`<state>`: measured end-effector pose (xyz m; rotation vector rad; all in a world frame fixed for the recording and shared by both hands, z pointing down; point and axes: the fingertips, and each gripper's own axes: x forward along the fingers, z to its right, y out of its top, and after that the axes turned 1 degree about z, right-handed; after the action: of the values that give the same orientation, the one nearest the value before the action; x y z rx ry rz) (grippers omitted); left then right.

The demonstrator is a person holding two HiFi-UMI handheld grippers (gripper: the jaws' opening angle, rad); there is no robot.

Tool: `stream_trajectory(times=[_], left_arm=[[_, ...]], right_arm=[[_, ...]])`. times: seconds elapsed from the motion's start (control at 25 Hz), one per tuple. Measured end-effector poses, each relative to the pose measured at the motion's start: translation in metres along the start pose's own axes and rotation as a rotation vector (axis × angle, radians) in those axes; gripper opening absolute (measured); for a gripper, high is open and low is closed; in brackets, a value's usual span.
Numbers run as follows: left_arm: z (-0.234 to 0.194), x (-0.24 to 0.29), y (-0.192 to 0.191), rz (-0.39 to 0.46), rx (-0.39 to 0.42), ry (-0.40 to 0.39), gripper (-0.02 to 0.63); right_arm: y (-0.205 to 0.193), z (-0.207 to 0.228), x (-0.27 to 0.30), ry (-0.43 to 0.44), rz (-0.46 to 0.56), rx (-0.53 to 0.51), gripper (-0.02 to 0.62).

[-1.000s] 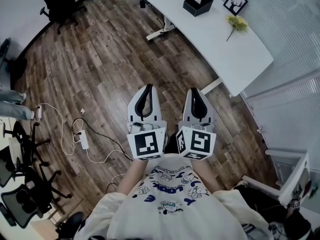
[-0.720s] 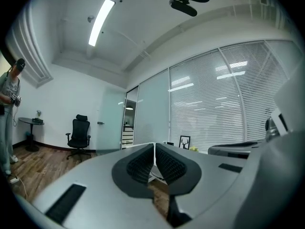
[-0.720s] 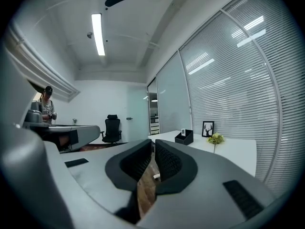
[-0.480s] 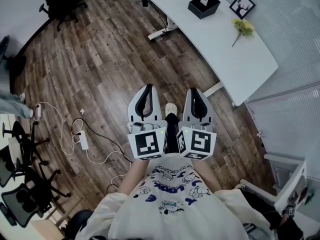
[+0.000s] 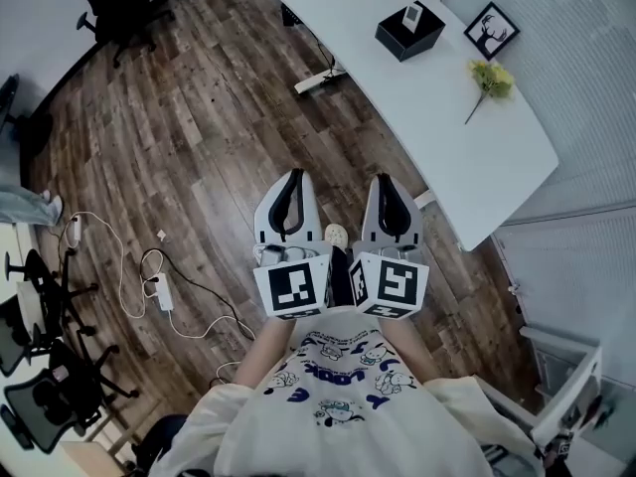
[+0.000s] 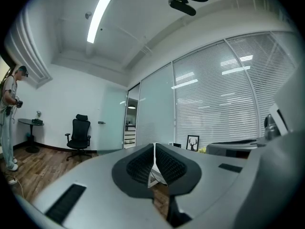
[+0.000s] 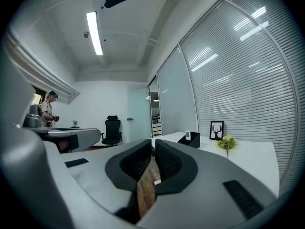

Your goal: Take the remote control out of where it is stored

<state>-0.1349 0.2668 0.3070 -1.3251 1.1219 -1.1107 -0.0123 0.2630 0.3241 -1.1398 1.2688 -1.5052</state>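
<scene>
A black box (image 5: pixel 408 32) stands on the white desk (image 5: pixel 437 117) at the upper right of the head view, with a white remote control (image 5: pixel 411 17) upright in it. In the right gripper view the same box (image 7: pixel 191 140) and remote control (image 7: pixel 188 135) show far off past the jaws. I hold my left gripper (image 5: pixel 289 183) and right gripper (image 5: pixel 386 183) side by side before my chest, over the wood floor, well short of the desk. Both are shut with nothing in them, as the left gripper (image 6: pixel 154 145) and right gripper (image 7: pixel 153 150) show in their own views.
A framed deer picture (image 5: pixel 491 30) and yellow flowers (image 5: pixel 492 78) share the desk. Cables and a power strip (image 5: pixel 163 290) lie on the floor at the left, near office chairs (image 5: pixel 45 366). Another person (image 6: pixel 9 123) stands at the far left. A black chair (image 5: pixel 117 3) is at the top left.
The desk and its box have slid lower and to the right in the head view, nearer to me. A foot has appeared between the grippers. Both grippers stay shut in the same pose.
</scene>
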Motion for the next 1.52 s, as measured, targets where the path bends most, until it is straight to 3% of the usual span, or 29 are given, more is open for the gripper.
stream_trajectory(times=[0.64,1.24,1.52], left_arm=[[0.01,0.161,0.015,0.013,-0.008,0.033,0.025],[0.008,0.234,0.0,-0.055,0.009,0.011,0.025],[0.011,0.272,0.001,-0.042,-0.002,-0.033,0.025]], right_arm=[[0.034,0.067,0.152,0.032,0.01,0.019,0.041],[0.028,0.102,0.213,-0.018,-0.026,0.039,0.042],[0.03,0.117,0.246,-0.067,-0.025,0.042,0.043]])
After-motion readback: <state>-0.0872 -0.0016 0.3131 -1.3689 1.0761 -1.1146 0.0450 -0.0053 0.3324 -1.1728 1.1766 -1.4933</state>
